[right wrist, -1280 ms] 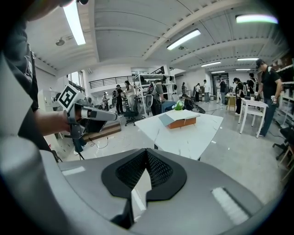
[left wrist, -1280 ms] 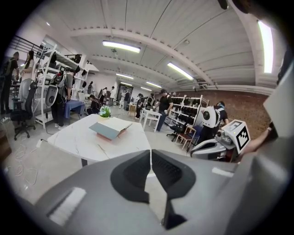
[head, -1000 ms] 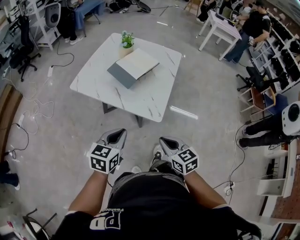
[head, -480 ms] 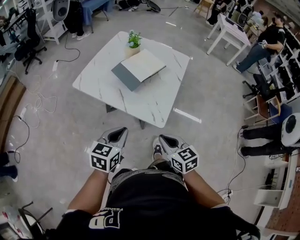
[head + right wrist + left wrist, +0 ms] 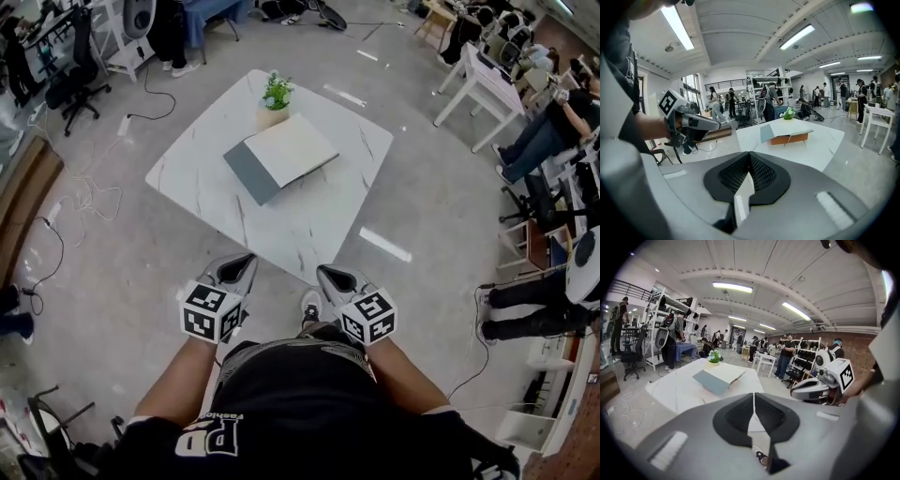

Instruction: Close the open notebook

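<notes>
I am holding my left gripper (image 5: pixel 236 267) and right gripper (image 5: pixel 330 277) with jaws pressed together, empty. The open grey-covered, cream-paged notebook (image 5: pixel 281 153) is lying well ahead on the white marble table (image 5: pixel 309 225); approaching squarely should ease flipping its cover.

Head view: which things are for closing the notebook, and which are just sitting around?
For the job: open notebook, left gripper, right gripper, both shut and empty.
Just lying about: potted plant, white desk.
</notes>
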